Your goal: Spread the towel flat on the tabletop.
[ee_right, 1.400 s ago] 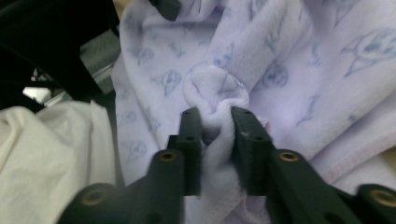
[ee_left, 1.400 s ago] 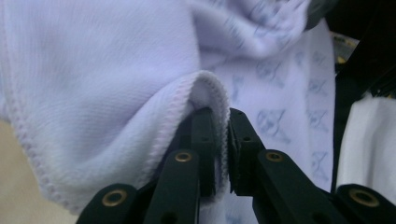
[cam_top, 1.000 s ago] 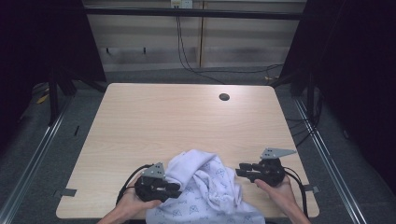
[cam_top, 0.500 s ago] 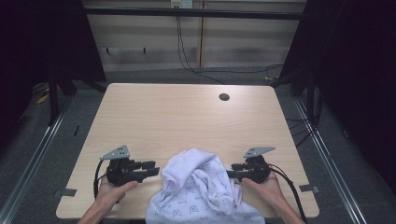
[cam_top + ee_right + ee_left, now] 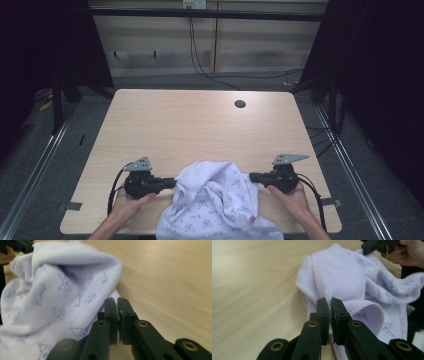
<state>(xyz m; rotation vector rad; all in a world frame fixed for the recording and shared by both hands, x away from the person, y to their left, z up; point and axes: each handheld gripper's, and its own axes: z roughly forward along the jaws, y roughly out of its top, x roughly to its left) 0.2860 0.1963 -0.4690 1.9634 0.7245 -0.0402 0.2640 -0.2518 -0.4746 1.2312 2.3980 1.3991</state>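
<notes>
Up close, left tongs (image 5: 329, 302) pinch the cloth's (image 5: 342, 277) stitched hem (image 5: 359, 306).

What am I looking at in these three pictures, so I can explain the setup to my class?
A person sits at a wooden table, each hand gripping black hand-held tongs. One picture looks down from above the table; the other two come from small cameras riding on each pair of tongs. On the table lies a crumpled white cloth with a faint blue print, its near part hanging over the table's front edge. The left tongs are shut on its stitched hem; the right tongs pinch the opposite edge. A small dark hole sits far back.
</notes>
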